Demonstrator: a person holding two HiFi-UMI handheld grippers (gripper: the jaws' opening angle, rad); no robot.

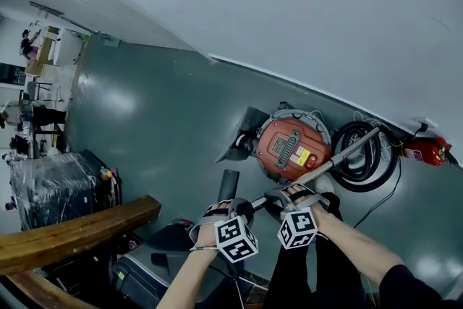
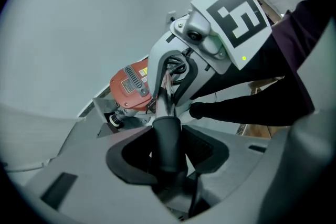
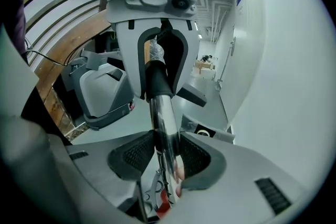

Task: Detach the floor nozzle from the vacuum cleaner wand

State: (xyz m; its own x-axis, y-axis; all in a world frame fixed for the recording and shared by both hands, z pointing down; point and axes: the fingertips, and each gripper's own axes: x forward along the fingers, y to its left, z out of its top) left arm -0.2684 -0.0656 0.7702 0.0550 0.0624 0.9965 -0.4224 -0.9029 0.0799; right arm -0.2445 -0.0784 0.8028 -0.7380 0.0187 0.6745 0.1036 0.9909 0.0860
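Two grippers clamp one tube. The left gripper [image 2: 168,157] is closed on the black neck [image 2: 167,136] of the floor nozzle [image 1: 228,184]. The right gripper [image 3: 167,157] is closed on the chrome wand [image 3: 164,113], which slants over the red vacuum cleaner [image 1: 291,148] by the wall.

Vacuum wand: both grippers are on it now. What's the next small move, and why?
Probably draw the left gripper, with the black nozzle neck it clamps, straight off along the tube while the right gripper holds the chrome wand steady. Both sets of jaws are closed on their parts, and the joint between them is not yet separated.
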